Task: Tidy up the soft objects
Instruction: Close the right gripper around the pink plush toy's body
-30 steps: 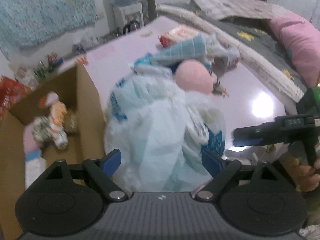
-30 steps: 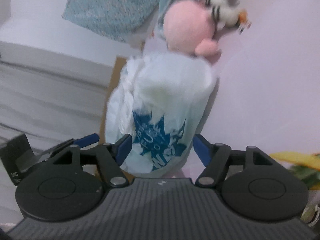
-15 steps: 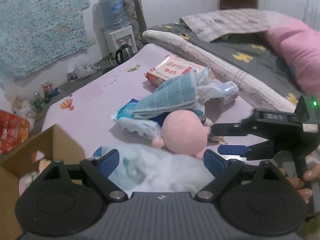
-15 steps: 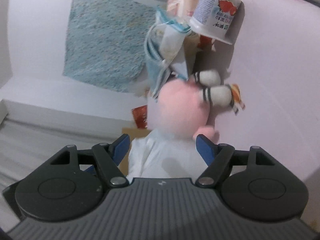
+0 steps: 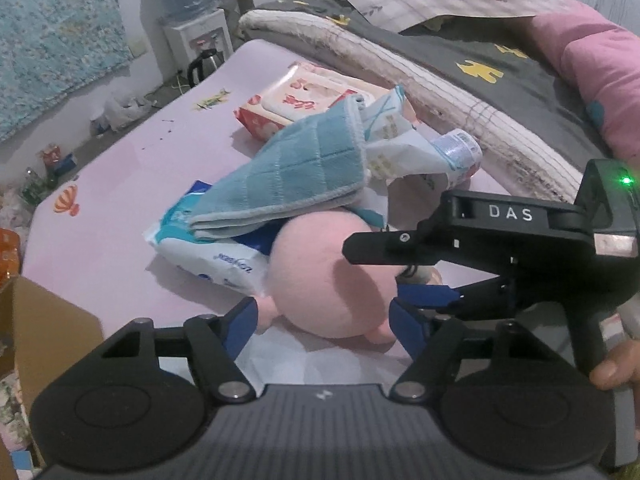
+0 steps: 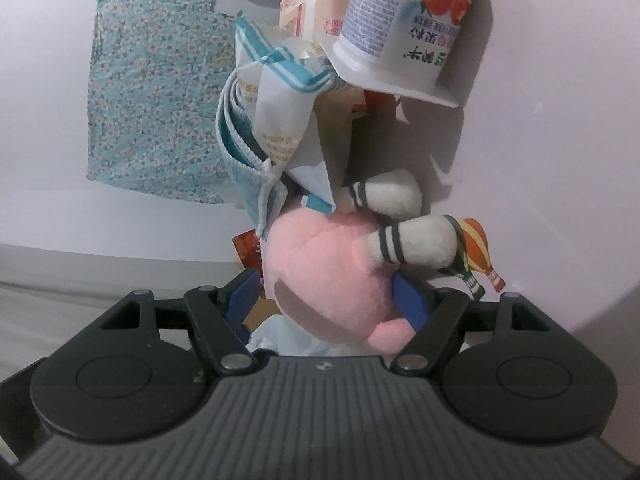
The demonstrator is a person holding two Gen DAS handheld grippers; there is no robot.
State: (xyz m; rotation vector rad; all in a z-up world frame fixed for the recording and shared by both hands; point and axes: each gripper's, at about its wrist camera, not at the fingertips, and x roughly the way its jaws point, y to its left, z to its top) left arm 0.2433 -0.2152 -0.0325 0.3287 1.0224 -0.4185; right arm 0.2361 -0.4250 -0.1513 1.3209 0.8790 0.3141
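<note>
Lilac laminate forms the table, which carries the full pile; a cardboard box stands at its left edge and is judged to be the destination for soft items. Next in size, a folded blue towel lies across a white-and-blue tissue pack, with a red-and-white wipes pack behind them. The pink plush toy lies on the table against the tissue pack and partly under the towel's edge. A strawberry yogurt cup lies on its side beyond the toy, touching a crumpled wrapper. The right gripper has its fingers spread around the plush body, one blue pad on each side, not visibly squeezing it. The left gripper has its fingers apart and empty, just short of the toy, above crumpled white plastic. Risks, judged from this layout: the plush is round and compressible, so a shallow closure may let it squirt out forward. The towel overlaps the toy, so a lift may drag the towel and tip the tissue pack. The toy's striped limbs point toward the yogurt cup; a sweeping withdrawal may roll it. The two grippers are near each other at the toy, so a collision is possible.
</note>
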